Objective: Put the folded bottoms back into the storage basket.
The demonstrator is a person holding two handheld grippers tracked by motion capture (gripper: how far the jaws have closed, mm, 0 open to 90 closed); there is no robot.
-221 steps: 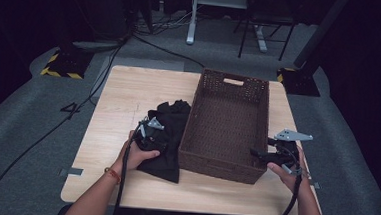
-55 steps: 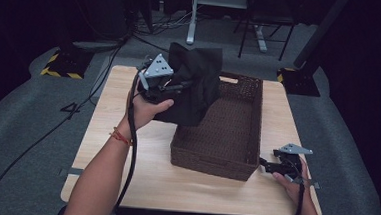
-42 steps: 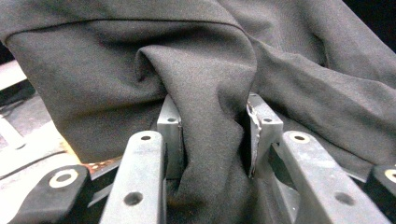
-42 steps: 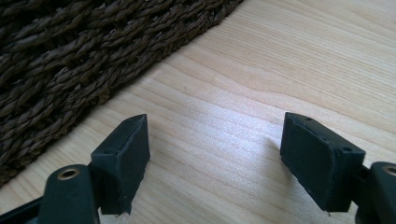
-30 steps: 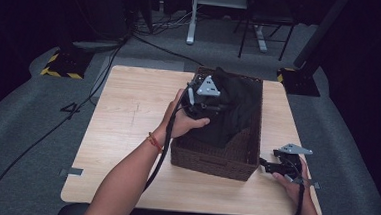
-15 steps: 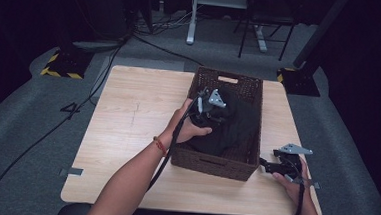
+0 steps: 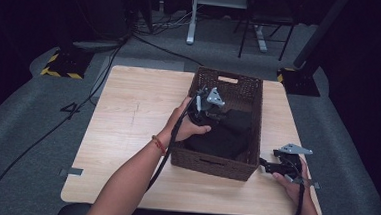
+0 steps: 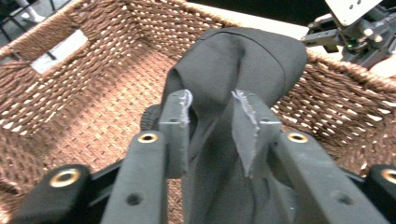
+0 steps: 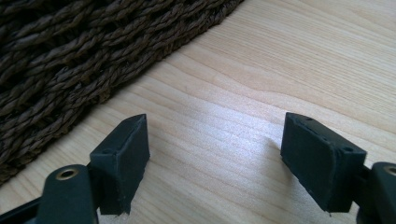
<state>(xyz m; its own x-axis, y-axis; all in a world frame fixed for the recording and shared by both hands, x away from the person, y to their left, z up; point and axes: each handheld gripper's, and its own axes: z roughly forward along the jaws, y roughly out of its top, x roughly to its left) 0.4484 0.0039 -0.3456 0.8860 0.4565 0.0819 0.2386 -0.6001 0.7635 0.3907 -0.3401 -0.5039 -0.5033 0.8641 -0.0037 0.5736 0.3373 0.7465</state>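
High view: a light wooden surface (image 7: 128, 113) is carrying a brown woven basket (image 7: 255, 124), which is sitting toward the right half. The person's left hand (image 7: 185, 124) is reaching over the basket's near-left wall, holding the left tool (image 7: 213, 111) inside the basket. A dark cloth (image 7: 227, 135) is lying bunched in the near half of the basket, directly under and touching that tool. The right hand (image 7: 294, 181) is resting on the surface just beside the basket's near-right corner, holding the right tool (image 7: 265, 164), which is pointing toward the basket wall. Cables are trailing from both tools toward the bottom edge. The floor (image 7: 27, 127) around is grey carpet, with furniture legs in the dark beyond.

Left gripper view: the left tool (image 8: 212, 105) is pinching a fold of the dark cloth (image 8: 243, 56) between its two jaws, the fabric filling the narrow gap and rising in a hump beyond the tips. The woven floor and far walls of the basket (image 8: 93, 84) are lying behind it, a handle slot showing at upper left. The right tool (image 8: 348, 37) is showing past the basket rim at upper right.

Right gripper view: the right tool (image 9: 215, 137) is standing open, its jaws spread wide with bare wood of the surface (image 9: 280, 60) between them, nothing held. The basket's woven wall (image 9: 70, 51) is crossing the upper left, near the left jaw but apart from it.
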